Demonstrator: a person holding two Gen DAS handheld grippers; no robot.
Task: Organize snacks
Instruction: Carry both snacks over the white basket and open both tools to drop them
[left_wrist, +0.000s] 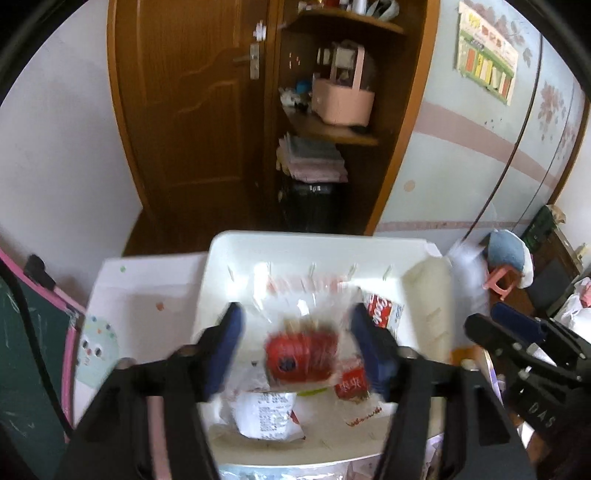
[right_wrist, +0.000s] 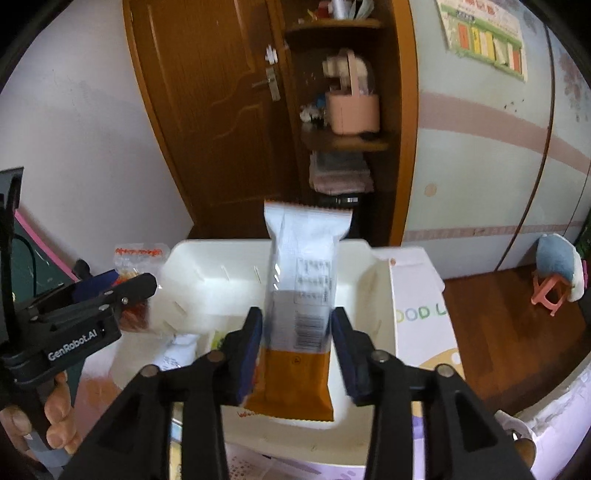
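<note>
A white plastic bin (left_wrist: 317, 236) lies below both grippers. In the left wrist view my left gripper (left_wrist: 295, 310) hangs over it with jaws wide apart. A clear bag of red snacks (left_wrist: 301, 354) sits blurred between the fingers, and the pads do not press it. Under it lie a white printed packet (left_wrist: 267, 410) and a small red packet (left_wrist: 351, 384). In the right wrist view my right gripper (right_wrist: 296, 314) stands over the bin (right_wrist: 221, 243). A white and orange packet (right_wrist: 303, 266) stands upright between its parted pads, loose. The left gripper (right_wrist: 133, 280) shows at the left.
The bin rests on a white printed box (right_wrist: 417, 295) with a wooden floor (right_wrist: 498, 314) to the right. Behind stand a brown door (left_wrist: 184, 110), shelves with a pink basket (left_wrist: 341, 103) and a pink stool (left_wrist: 498, 282). A green board (left_wrist: 26, 350) is at the left. A hand (right_wrist: 55, 406) holds the left gripper.
</note>
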